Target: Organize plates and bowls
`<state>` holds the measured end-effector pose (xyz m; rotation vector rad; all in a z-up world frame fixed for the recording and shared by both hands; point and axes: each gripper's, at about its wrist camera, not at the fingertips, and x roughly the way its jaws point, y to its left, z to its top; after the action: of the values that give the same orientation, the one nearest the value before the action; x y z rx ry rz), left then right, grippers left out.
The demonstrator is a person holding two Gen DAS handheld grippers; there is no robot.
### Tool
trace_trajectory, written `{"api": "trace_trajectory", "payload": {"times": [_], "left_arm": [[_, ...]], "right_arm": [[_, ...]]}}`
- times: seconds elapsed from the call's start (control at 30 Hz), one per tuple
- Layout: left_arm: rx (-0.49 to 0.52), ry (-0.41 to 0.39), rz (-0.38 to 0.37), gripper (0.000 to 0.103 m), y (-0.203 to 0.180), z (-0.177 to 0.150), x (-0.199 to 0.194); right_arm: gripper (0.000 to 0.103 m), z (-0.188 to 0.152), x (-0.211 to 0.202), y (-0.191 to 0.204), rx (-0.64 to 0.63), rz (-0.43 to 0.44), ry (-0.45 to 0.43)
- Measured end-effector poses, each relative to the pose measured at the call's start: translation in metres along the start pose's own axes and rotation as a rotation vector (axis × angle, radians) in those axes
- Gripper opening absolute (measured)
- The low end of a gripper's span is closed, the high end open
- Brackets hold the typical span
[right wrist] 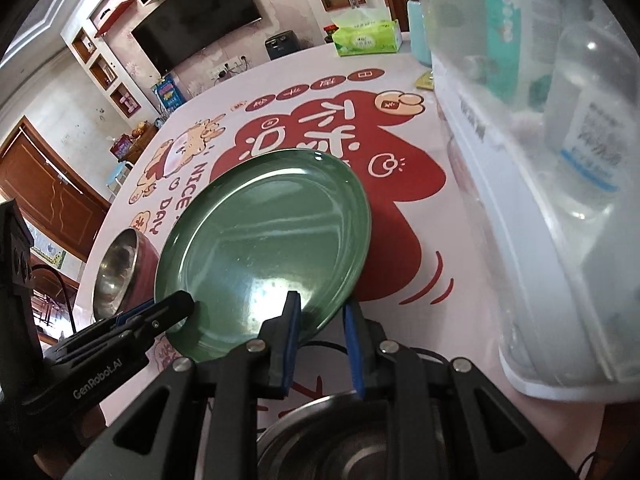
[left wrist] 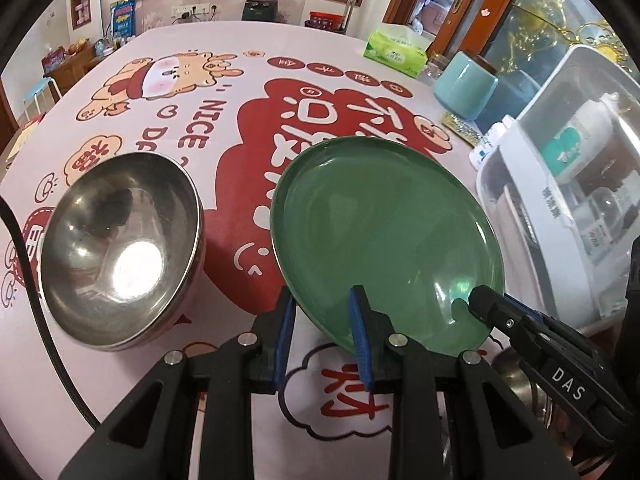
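A green plate (left wrist: 384, 240) is held tilted above the table, also in the right wrist view (right wrist: 264, 256). My left gripper (left wrist: 324, 328) has its blue pads on either side of the plate's near rim and grips it. My right gripper (right wrist: 320, 332) grips the plate's other edge, one pad above and one below; it also shows in the left wrist view (left wrist: 496, 312). A steel bowl (left wrist: 120, 248) stands on the table left of the plate. Another steel bowl (right wrist: 344, 440) lies below my right gripper.
The table wears a pink and red cartoon cloth (left wrist: 224, 120). A white plastic storage box (left wrist: 568, 200) with bottles stands at the right. A teal cup (left wrist: 464, 84) and a green tissue box (left wrist: 394, 54) stand at the far right.
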<state>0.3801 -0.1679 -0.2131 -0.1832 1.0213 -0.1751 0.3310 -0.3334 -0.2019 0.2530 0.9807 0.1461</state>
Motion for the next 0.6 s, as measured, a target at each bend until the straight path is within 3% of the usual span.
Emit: {"api": "trace_trajectory", "payload": {"times": [0.6], "left_arm": [[0.018,-0.067,-0.029,0.026,-0.012,-0.027,-0.089]], "right_arm": [[0.021,-0.028,-0.077,0.021,-0.028,0.023,-0.089]]}}
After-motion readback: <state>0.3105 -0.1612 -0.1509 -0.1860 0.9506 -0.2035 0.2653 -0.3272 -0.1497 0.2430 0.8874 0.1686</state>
